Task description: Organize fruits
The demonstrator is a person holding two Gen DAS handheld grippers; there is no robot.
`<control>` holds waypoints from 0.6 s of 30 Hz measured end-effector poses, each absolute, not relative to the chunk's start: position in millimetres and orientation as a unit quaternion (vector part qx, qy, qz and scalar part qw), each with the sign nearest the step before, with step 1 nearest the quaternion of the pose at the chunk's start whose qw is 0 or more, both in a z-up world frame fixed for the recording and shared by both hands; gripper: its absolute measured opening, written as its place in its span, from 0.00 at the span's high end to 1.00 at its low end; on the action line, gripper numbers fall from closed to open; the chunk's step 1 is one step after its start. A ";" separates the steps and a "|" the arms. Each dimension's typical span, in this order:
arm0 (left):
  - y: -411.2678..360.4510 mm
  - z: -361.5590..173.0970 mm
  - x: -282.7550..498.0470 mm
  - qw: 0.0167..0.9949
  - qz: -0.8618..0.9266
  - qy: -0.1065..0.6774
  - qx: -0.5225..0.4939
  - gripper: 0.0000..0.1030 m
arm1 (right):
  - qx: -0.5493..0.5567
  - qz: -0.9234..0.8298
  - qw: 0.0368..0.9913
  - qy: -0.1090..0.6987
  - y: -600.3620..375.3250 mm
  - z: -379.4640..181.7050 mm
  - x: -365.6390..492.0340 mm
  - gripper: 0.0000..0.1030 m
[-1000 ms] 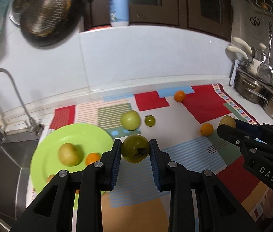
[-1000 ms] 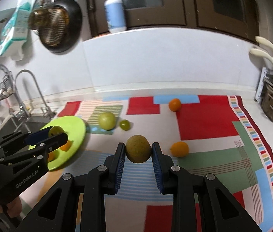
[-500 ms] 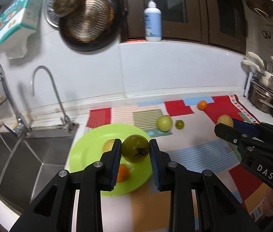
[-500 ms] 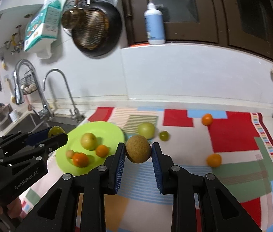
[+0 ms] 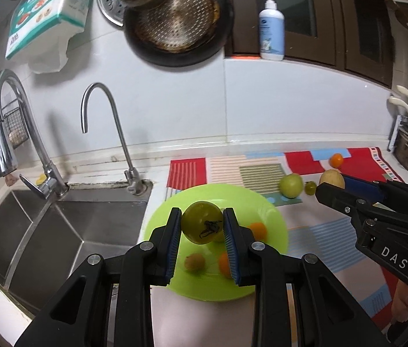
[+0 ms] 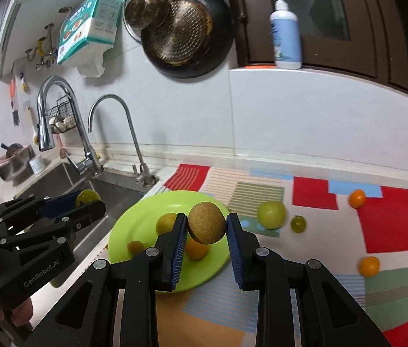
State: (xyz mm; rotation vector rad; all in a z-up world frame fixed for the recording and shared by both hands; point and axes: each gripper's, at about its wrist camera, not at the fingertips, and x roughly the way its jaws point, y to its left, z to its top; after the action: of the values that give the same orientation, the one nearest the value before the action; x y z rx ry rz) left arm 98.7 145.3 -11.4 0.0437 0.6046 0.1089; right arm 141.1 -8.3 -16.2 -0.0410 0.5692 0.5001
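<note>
Kitchen counter | left gripper point(image 5: 202, 227) jaws pinch green tomato point(image 5: 202, 222), stem toward camera | right gripper point(image 6: 207, 228) jaws pinch brown fruit point(image 6: 206, 227), seemingly round

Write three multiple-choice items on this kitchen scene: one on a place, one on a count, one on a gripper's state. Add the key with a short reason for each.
1. Where does the green plate lie?
A. in the sink
B. on the counter beside the sink
C. on the window ledge

2. How many orange fruits lie on the patterned mat, off the plate?
A. none
B. two
C. five

3. What does the right gripper hold?
A. nothing, it is open
B. the soap bottle
C. a brown round fruit

Key: 1 B, the plate's edge sits by the basin; 2 B, one far, one near; 3 C, both pads press it.
</note>
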 end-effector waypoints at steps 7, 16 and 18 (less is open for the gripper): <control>165.9 -32.5 121.7 0.945 0.060 0.321 0.008 0.72 | -0.028 0.257 0.919 0.297 16.1 -31.8 168.4 0.72; 178.0 -63.6 153.6 0.933 0.060 0.354 -0.001 0.72 | -0.038 0.268 0.905 0.329 34.6 -60.5 206.2 0.72; 179.5 -69.6 159.2 0.930 0.061 0.361 -0.003 0.72 | -0.038 0.270 0.902 0.336 36.8 -66.6 212.4 0.72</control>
State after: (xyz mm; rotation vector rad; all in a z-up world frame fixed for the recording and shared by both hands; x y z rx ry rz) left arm 159.2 179.5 -69.6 -0.0058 0.7402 0.1249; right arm 212.4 36.8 -66.6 -0.0794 0.6944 0.5588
